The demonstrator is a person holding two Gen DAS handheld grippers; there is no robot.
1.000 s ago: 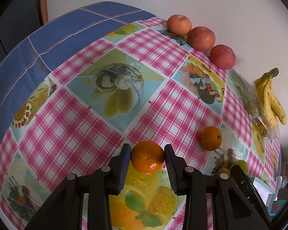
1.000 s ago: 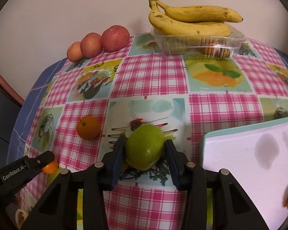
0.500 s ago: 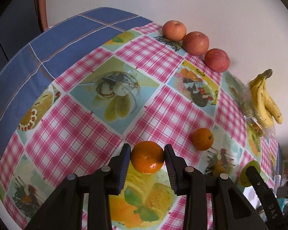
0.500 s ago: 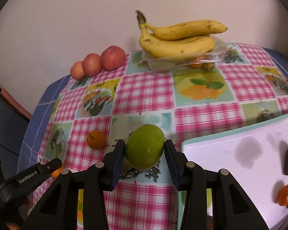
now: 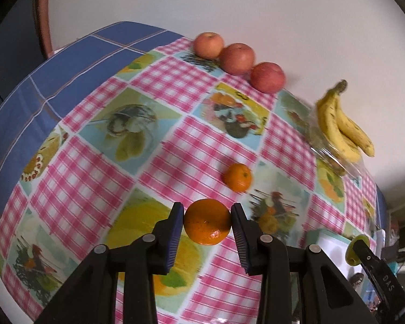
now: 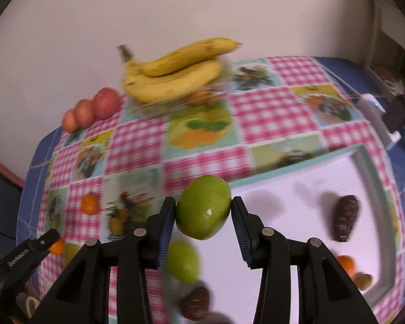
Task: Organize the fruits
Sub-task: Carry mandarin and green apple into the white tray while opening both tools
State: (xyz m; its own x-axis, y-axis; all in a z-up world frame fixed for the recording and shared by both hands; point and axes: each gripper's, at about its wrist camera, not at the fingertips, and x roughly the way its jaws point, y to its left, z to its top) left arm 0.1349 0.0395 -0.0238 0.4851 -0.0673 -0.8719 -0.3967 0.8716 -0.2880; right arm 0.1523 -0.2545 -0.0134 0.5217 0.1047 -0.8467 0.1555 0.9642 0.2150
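The left gripper (image 5: 207,222) clamps an orange (image 5: 207,221) above the checked tablecloth (image 5: 159,86), near a second orange (image 5: 238,176) lying on it, while the right gripper (image 6: 203,210) squeezes a green fruit (image 6: 203,207) over the near-left edge of the white tray (image 6: 297,189).

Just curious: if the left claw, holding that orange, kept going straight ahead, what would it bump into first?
Probably the loose orange on the tablecloth, just beyond the held orange and slightly right; height is unclear, so it may pass over.
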